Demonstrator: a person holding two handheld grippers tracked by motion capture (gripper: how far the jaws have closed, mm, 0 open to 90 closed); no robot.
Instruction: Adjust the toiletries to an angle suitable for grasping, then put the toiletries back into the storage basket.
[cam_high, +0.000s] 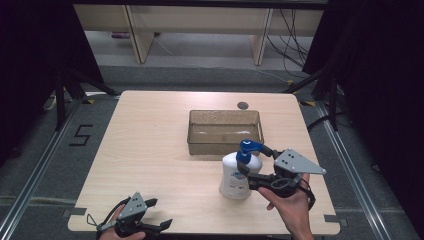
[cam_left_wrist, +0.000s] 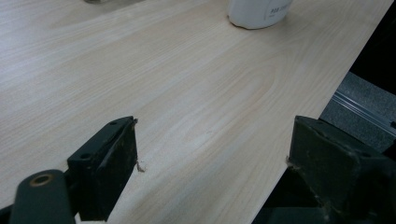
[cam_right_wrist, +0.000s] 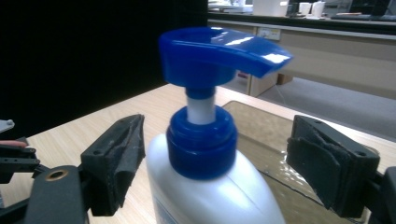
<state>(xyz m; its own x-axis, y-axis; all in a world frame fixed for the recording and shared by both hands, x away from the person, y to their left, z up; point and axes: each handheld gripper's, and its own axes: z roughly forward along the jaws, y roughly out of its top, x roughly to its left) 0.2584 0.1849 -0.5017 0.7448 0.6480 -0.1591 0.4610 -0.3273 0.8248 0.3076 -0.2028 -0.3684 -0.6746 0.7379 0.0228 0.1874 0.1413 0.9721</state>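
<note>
Here, right gripper (cam_right_wrist: 212, 154) agape around pump bottle (cam_right_wrist: 205, 186).

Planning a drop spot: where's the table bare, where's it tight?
Bare: the table's whole left half, from the clear bin across to its left edge, and the near strip between the left gripper and pump bottle. Tight: the right side, where the open right gripper brackets the bottle, close before the bin.

"5" on floor (cam_high: 80, 135) left of table (cam_high: 150, 150)
</note>
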